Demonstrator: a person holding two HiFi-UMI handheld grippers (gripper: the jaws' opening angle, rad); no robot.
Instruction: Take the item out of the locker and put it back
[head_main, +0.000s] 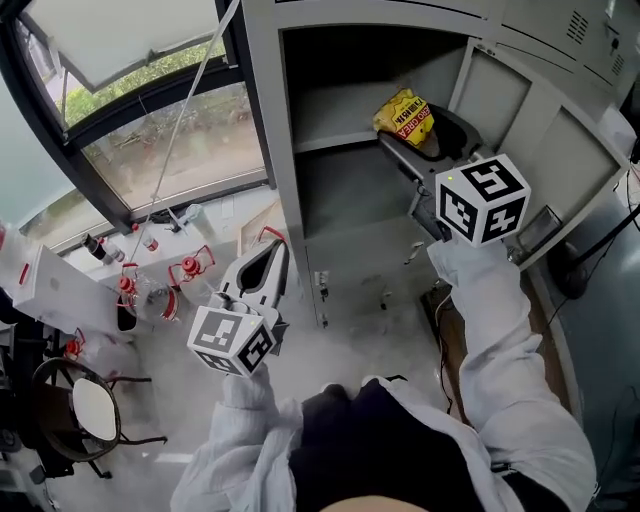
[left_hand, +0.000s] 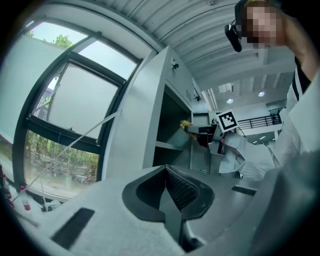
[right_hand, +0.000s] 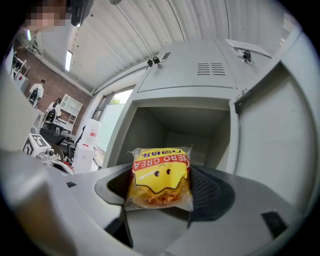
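A yellow snack packet (right_hand: 160, 176) with a red band sits between the pads of my right gripper (right_hand: 161, 186), which is shut on it. In the head view my right gripper (head_main: 418, 135) holds the yellow snack packet (head_main: 403, 115) at the mouth of the upper compartment of the grey locker (head_main: 340, 120), just above its shelf. The locker door (head_main: 540, 150) stands open to the right. My left gripper (head_main: 262, 270) hangs low to the left of the locker, away from it. Its jaws meet in the left gripper view (left_hand: 167, 189) with nothing between them.
A large window (head_main: 150, 130) fills the left side, with a slanted white cord across it. Red-capped bottles (head_main: 185, 270) and a round stool (head_main: 85, 410) stand on the floor at lower left. The locker's lower compartment (head_main: 360, 250) is open. Cables run along the floor at right.
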